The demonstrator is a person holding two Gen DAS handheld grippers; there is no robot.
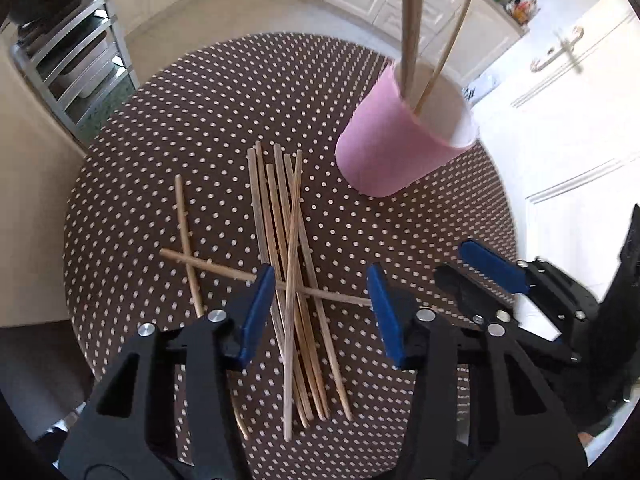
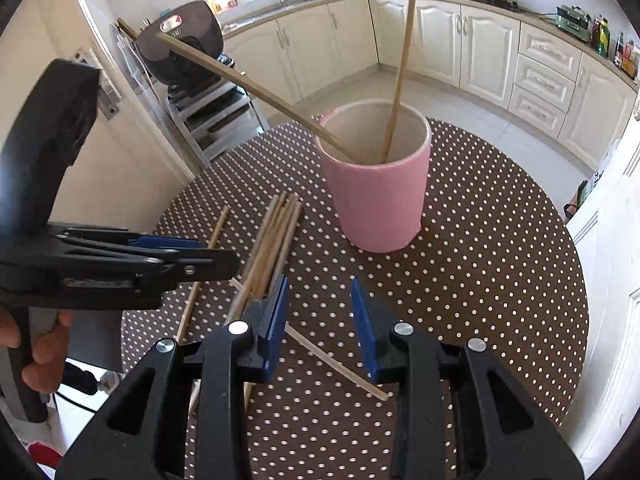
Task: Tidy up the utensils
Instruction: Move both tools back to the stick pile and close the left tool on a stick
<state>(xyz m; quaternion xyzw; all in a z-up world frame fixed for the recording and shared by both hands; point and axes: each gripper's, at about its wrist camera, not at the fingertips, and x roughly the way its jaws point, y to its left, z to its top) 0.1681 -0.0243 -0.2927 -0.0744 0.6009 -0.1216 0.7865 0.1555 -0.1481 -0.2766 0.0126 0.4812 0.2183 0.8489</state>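
Observation:
A pile of several wooden chopsticks [image 1: 288, 264] lies on the round brown polka-dot table [image 1: 180, 120], with two single sticks crossing to its left. My left gripper [image 1: 320, 312] hangs low over the pile's near part, open, its blue pads either side of the sticks without pressing them. The pink cup [image 1: 404, 140] stands upright at the far right and holds two chopsticks [image 2: 396, 80]. My right gripper [image 2: 320, 324] is open above the table to the right of the pile [image 2: 272, 248]. One loose chopstick [image 2: 336, 364] lies on the cloth under its gap. The left gripper [image 2: 216, 258] shows from the side.
A metal shelf rack [image 1: 76, 64] with a dark appliance [image 2: 180, 44] stands beyond the table's far left edge. Cream kitchen cabinets [image 2: 540, 76] line the back wall. A white door [image 1: 572, 80] is close on the right. A person's hand [image 2: 40, 356] holds the left gripper's handle.

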